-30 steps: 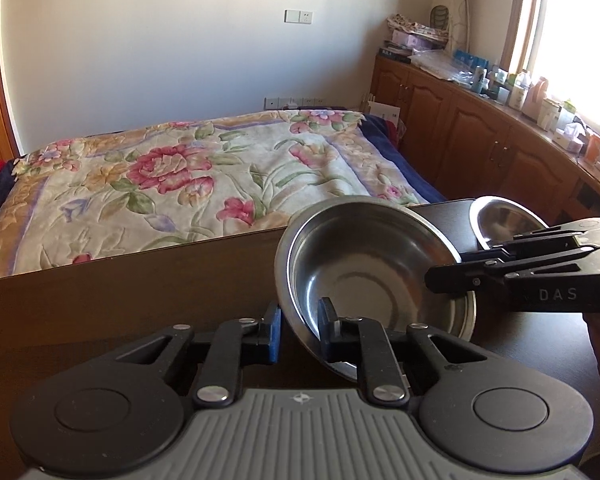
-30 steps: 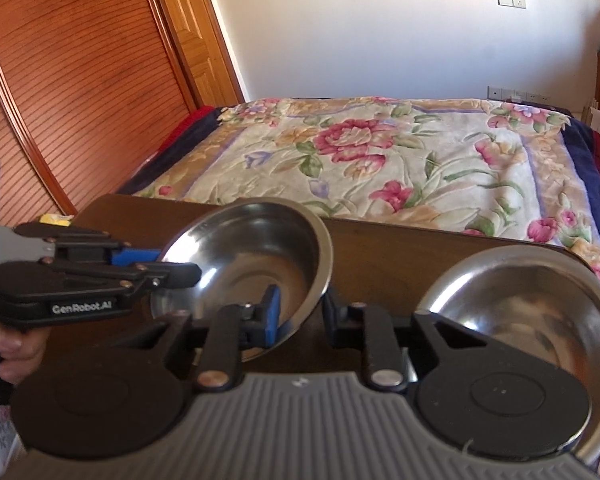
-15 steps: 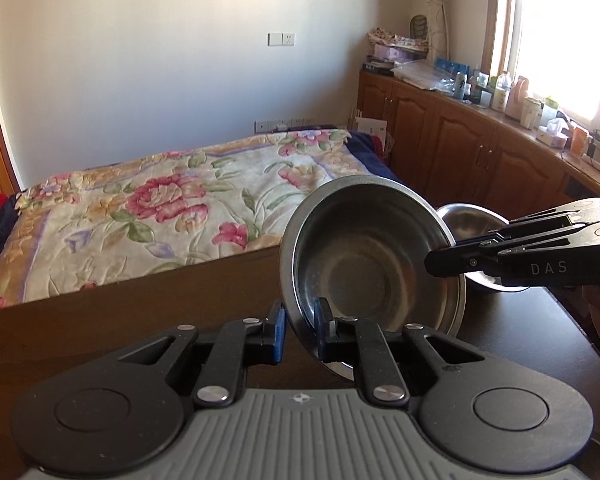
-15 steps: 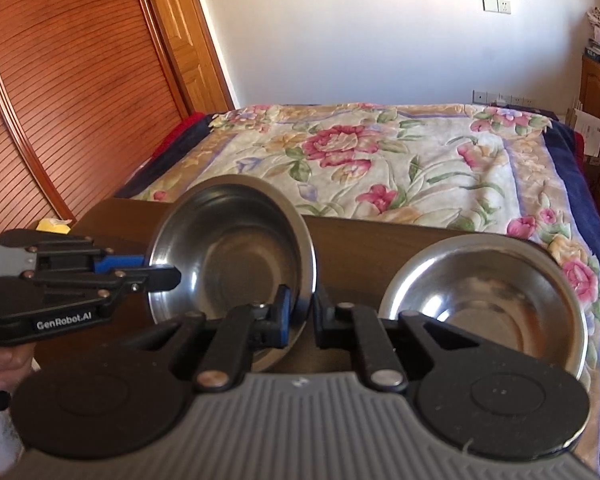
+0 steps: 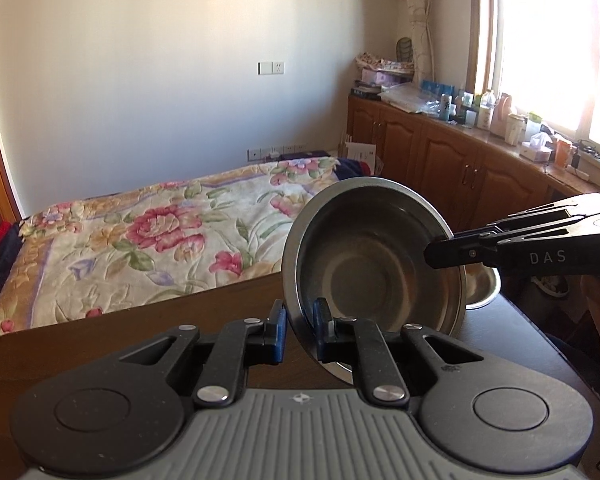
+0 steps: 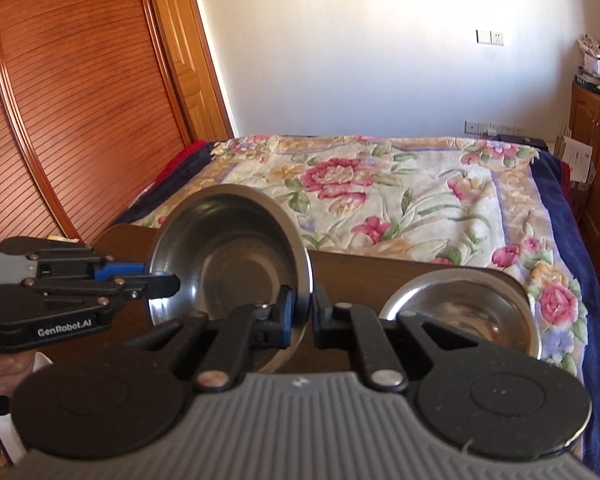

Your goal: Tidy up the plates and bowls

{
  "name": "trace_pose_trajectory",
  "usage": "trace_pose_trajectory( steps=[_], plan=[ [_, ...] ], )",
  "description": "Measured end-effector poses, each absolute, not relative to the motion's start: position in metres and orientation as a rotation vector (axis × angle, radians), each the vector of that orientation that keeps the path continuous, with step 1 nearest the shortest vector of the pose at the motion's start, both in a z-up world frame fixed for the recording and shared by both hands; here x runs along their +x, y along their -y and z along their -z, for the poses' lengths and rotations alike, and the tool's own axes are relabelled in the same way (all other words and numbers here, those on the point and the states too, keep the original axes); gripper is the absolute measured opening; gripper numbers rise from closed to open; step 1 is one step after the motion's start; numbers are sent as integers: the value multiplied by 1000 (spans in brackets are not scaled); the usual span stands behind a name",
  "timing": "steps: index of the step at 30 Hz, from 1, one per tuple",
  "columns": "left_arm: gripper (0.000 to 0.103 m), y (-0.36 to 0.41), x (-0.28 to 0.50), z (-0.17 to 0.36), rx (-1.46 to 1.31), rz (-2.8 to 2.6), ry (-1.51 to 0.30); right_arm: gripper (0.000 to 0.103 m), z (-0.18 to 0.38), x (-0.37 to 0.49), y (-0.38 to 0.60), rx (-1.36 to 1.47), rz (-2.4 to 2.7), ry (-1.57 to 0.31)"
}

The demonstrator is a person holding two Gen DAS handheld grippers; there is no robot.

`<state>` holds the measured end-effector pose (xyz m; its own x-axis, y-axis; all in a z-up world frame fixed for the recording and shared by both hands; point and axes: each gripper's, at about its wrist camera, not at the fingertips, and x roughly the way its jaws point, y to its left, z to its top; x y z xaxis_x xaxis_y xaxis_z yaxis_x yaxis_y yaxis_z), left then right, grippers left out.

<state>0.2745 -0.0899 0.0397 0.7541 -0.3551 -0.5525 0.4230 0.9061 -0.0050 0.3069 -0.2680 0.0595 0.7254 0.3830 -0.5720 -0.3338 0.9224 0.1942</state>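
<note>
Tongs: left tongs (image 5: 300, 330) and right tongs (image 6: 302, 314) both pinch the rim of one steel bowl (image 5: 374, 256), tilted above the surface (image 5: 140, 324).
Done: bowl lifted.
Left: second bowl (image 6: 460, 312) waits on the surface; nesting looks pending.

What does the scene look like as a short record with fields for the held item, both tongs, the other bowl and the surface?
held item: round stainless steel bowl, tilted on edge, off the table
left tongs: shut on the bowl's near rim
right tongs: shut on the opposite rim
other bowl: second shiny steel bowl, upright on the table
surface: dark brown wooden table
background: bed with floral quilt
</note>
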Motion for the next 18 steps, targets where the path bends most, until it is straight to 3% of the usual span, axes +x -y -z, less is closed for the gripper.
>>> trace_pose_trajectory(
  steps=[18],
  plan=[
    [13, 76, 201, -55, 118, 475, -518, 10, -82, 246, 267, 52, -380, -586]
  ],
)
